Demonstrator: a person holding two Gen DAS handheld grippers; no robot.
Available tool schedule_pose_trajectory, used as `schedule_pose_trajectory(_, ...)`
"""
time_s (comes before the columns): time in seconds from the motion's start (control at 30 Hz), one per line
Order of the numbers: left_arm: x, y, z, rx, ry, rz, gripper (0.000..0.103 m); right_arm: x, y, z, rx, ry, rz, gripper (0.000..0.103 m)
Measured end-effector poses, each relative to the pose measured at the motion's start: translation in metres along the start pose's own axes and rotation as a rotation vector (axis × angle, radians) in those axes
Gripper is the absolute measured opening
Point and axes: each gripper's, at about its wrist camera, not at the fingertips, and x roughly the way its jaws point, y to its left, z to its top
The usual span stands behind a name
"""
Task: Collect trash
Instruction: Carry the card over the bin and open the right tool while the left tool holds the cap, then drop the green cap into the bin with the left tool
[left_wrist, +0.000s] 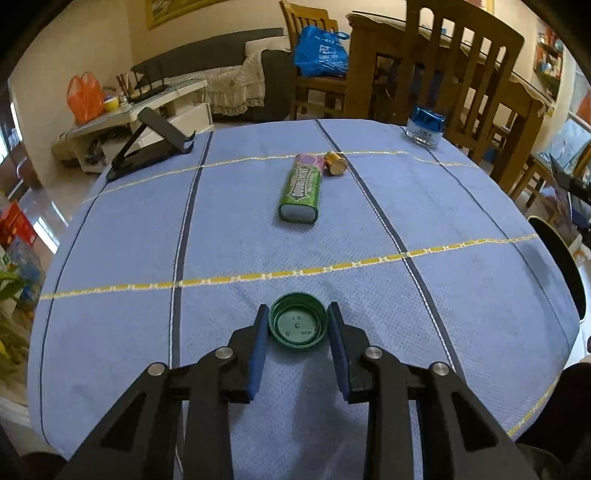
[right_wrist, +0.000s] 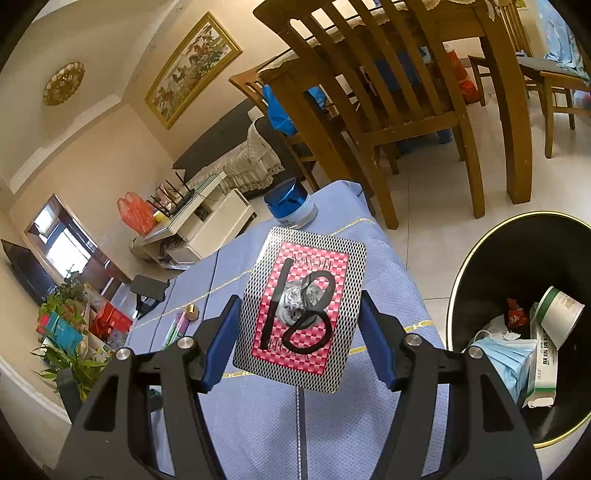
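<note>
A green bottle cap (left_wrist: 297, 325) lies open side up on the blue tablecloth (left_wrist: 122, 332), near the front edge. My left gripper (left_wrist: 298, 314) is shut on it, one blue pad against each side. In the right wrist view my right gripper (right_wrist: 301, 299) is shut on a playing card (right_wrist: 303, 314) with a red and silver back and a black "18" drawn on it. The card hangs tilted above the cloth. A black bin (right_wrist: 458, 280) with a gold rim stands on the floor to its right, holding a face mask, a box and a paper cup.
A green Doublemint tin (left_wrist: 300, 192) and a small gold cap (left_wrist: 335, 162) lie mid-table. A blue-lidded jar (left_wrist: 424, 127) stands at the far right corner and a black folding stand (left_wrist: 147, 144) at the far left. Wooden chairs (left_wrist: 454, 74) stand beyond the table.
</note>
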Motion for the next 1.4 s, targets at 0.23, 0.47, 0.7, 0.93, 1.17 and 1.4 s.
schedule_pose_trajectory(0.23,-0.025,-0.017,0.025,0.029,-0.074,-0.024,0.030,-0.009,0.005,-0.003,-0.016,-0.042,-0.030,0.062)
schedule_pose_trajectory(0.47,-0.026,-0.093,0.056,0.164,-0.091,-0.118,0.030,-0.023,0.004,-0.005,-0.053,-0.064,-0.144,0.062)
schedule_pose_trajectory(0.7,-0.034,-0.184,0.079,0.332,-0.143,-0.222,0.030,-0.054,-0.048,0.004,-0.046,-0.077,-0.417,0.062)
schedule_pose_trajectory(0.93,-0.036,-0.256,0.084,0.443,-0.165,-0.280,0.030,-0.076,-0.092,0.000,-0.054,-0.093,-0.565,0.063)
schedule_pose_trajectory(1.17,-0.028,-0.294,0.075,0.501,-0.151,-0.298,0.030,-0.091,-0.141,-0.017,0.176,-0.152,-0.533,0.083)
schedule_pose_trajectory(1.4,-0.014,-0.323,0.071,0.535,-0.122,-0.305,0.030,-0.133,-0.135,-0.028,0.241,-0.376,-0.526,0.098)
